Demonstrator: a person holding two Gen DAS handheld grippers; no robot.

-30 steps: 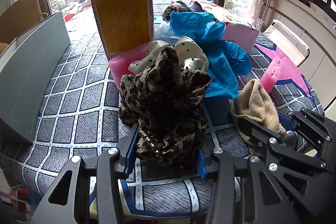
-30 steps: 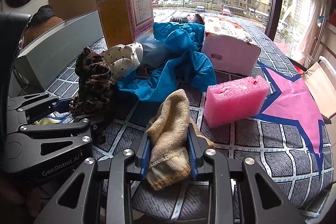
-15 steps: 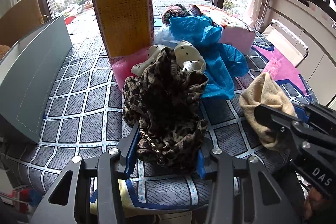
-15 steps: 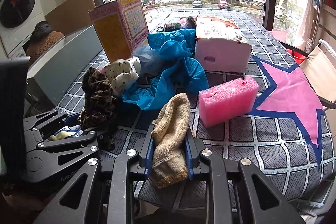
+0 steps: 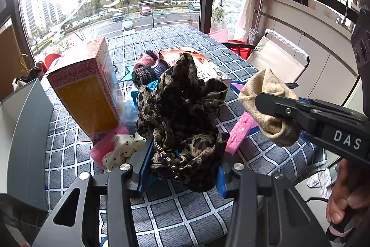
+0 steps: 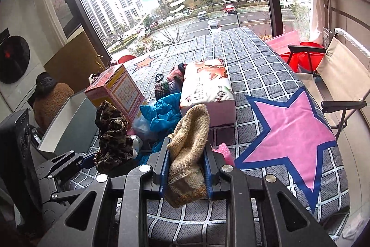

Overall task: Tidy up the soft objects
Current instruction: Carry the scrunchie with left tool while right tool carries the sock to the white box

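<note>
Left tongs (image 5: 182, 168) clamp the bunched leopard-print cloth (image 5: 182, 112), right tongs (image 6: 186, 168) clamp the beige knit sock (image 6: 187, 142), both held clear above the checked worktop (image 6: 254, 75). Most of the cloth's bulk sits above the pads, so a fold could work loose and drop onto the blue cloth (image 6: 161, 115) and polka-dot piece (image 5: 122, 147) below. The tongs are close together; the loose fabric could snag on the other tool.

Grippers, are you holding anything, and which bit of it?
Left gripper pinches the leopard-print cloth near its lower end. Right gripper pinches the beige knit sock near its cuff end.
</note>
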